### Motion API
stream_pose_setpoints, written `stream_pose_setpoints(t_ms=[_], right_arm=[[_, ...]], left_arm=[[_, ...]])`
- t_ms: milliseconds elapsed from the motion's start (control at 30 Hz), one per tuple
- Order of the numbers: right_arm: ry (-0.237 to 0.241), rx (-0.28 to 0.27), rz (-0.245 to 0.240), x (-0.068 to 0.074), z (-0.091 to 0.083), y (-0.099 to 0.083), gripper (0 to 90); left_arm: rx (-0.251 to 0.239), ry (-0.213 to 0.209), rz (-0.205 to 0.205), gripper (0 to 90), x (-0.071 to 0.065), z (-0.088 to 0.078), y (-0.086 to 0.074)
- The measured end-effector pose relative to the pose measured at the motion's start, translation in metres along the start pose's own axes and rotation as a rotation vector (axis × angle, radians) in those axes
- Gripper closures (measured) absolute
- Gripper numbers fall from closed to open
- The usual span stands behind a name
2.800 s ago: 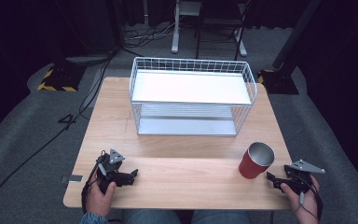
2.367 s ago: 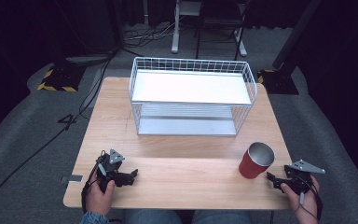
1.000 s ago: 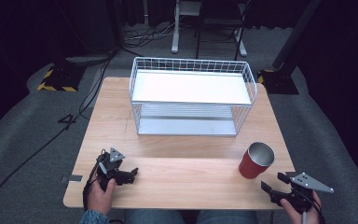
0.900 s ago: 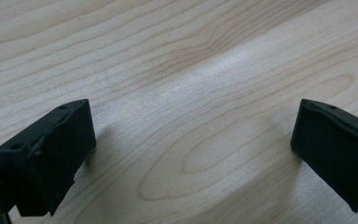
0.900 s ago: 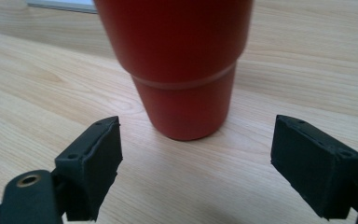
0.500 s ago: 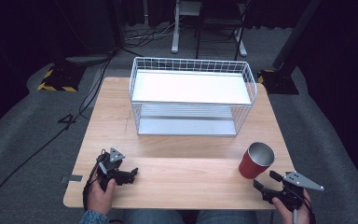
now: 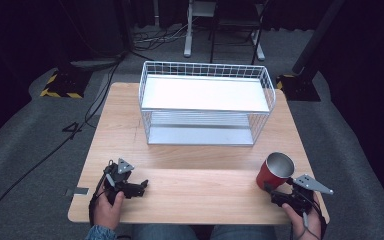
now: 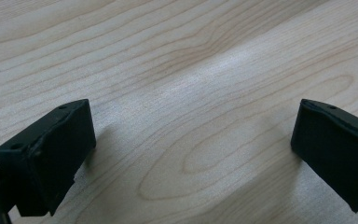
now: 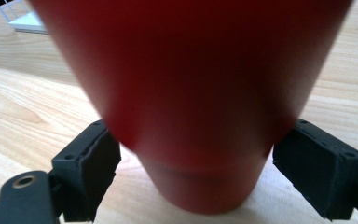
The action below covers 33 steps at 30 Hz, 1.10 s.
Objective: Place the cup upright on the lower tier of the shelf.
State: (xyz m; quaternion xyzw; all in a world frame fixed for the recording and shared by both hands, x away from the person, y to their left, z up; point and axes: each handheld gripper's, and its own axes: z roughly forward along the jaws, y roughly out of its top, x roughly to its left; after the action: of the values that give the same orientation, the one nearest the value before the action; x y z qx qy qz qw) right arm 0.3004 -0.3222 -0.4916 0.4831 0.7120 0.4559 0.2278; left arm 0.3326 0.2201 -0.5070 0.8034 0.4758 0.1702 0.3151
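Two claws in play, one cup. The red tapered metal cup stands upright on the light wooden worktop at about 4 o'clock, near the right edge, well apart from the white wire two-tier basket rack at 12 o'clock. My right claw sits at the cup's near side; in the right gripper view its jaws stand spread wide, one on each side of the cup's narrow base. I can't tell from that view if a pad is brushing the wall, but there's no grip yet, nothing held.

My left claw rests at 7 o'clock on the worktop, jaws parted wide over bare wood, holding nothing.

Risks as I judge them: the cup tapers toward the bottom, so closing this low means the pads meet a sloped wall, and the cup could squirt upward or tilt out of the jaws. If one jaw lands first it would shove the cup sideways, and with the worktop edge close at 3 o'clock it could tip or slide off. Smooth metal sides make slip on lift likely. I'd centre first, then close slowly.
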Motion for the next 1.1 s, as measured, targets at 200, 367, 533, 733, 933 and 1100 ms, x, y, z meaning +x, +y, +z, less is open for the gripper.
stream_pose_setpoints(t_ms=[200,367,533,733,933,1100], right_arm=[[-0.003,0.008,-0.006,0.000,0.008,0.003,13.6],[0.001,0.016,-0.010,0.000,0.014,0.005,13.2],[0.019,0.034,-0.008,-0.004,0.022,0.005,13.4],[0.027,0.033,-0.007,-0.005,0.026,0.005,13.6],[0.028,0.028,-0.019,-0.005,0.026,0.005,14.3],[0.011,0.010,-0.051,-0.004,0.025,0.005,15.8]], left_arm=[[0.001,0.001,0.000,0.1,0.000,0.000,0.000],[0.000,0.001,0.000,0.2,0.000,0.000,0.000],[0.001,0.001,0.000,0.1,0.000,0.000,0.000],[0.000,0.001,0.000,0.1,0.000,0.000,0.000],[0.001,0.001,0.000,0.1,0.000,0.000,0.000],[0.001,0.000,0.000,0.1,0.000,0.000,0.000]])
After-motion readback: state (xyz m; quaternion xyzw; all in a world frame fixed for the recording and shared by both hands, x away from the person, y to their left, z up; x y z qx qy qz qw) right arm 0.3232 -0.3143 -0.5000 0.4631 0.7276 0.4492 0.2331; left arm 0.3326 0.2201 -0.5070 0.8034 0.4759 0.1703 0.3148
